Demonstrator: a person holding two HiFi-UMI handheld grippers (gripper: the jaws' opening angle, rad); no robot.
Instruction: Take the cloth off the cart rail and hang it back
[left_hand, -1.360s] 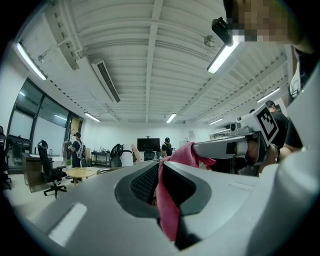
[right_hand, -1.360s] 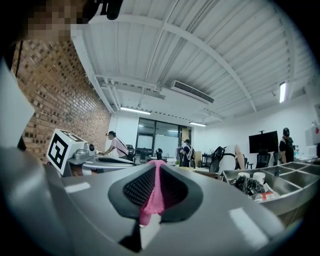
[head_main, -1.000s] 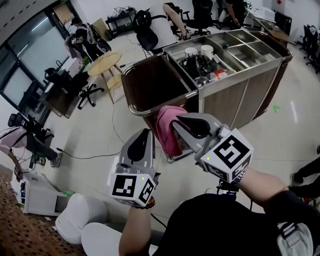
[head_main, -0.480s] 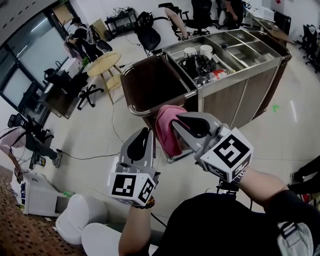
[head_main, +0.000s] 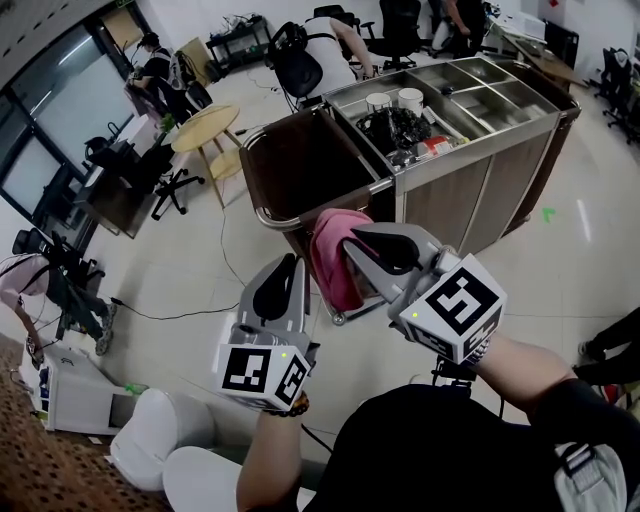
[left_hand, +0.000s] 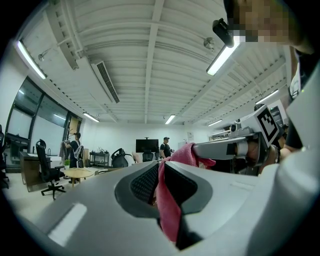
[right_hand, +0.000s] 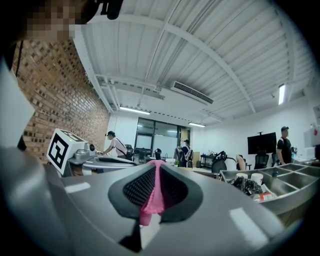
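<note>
Hanging from both grippers, the pink cloth (head_main: 335, 262) was held up just in front of the cart rail (head_main: 262, 214), at the near end of the cart (head_main: 470, 170). The left gripper (head_main: 289, 266) and right gripper (head_main: 360, 238) were reached forward side by side, forearms extended from the body, the right set slightly higher. Each pair of jaws was clamped narrow on a fold of cloth.
</note>
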